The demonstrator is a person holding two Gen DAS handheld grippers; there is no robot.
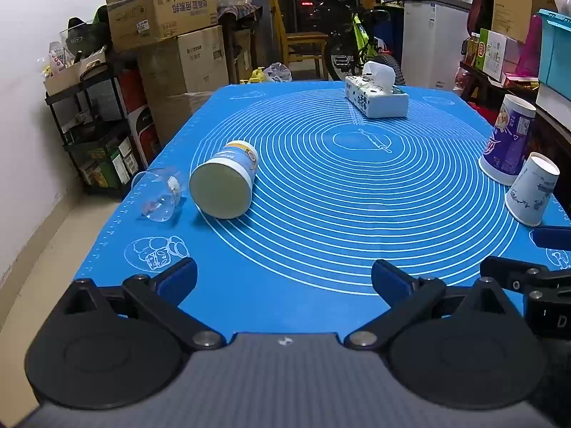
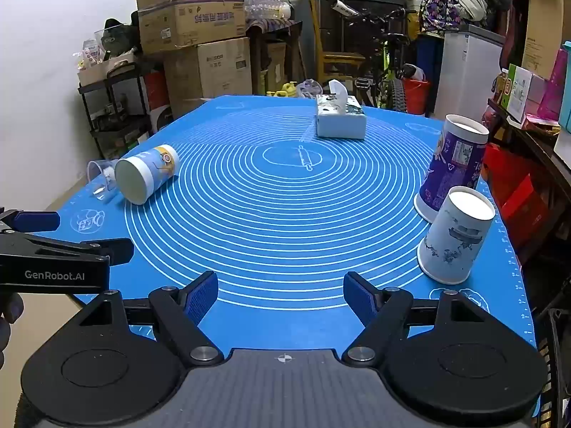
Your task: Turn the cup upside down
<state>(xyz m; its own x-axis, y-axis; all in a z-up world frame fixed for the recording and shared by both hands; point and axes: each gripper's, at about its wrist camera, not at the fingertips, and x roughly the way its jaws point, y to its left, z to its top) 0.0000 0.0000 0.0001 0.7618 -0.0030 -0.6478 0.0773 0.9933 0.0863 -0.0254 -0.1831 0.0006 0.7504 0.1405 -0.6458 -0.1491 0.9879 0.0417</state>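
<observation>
A blue-and-white paper cup (image 1: 226, 185) lies on its side at the left of the blue mat (image 1: 321, 214), its base facing me; it also shows in the right wrist view (image 2: 146, 174). A clear plastic cup (image 1: 157, 196) lies on its side just left of it (image 2: 100, 178). A purple cup (image 2: 453, 167) and a white cup with blue drawings (image 2: 456, 235) stand upside down at the right edge (image 1: 506, 142) (image 1: 531, 189). My left gripper (image 1: 283, 278) is open and empty near the front edge. My right gripper (image 2: 282, 296) is open and empty beside it.
A tissue box (image 1: 376, 100) sits at the far middle of the mat (image 2: 340, 117). Stacked cardboard boxes (image 1: 167, 25) and a black shelf (image 1: 96, 132) stand to the left, a bicycle (image 1: 357, 42) behind, cluttered shelves (image 2: 528, 100) to the right.
</observation>
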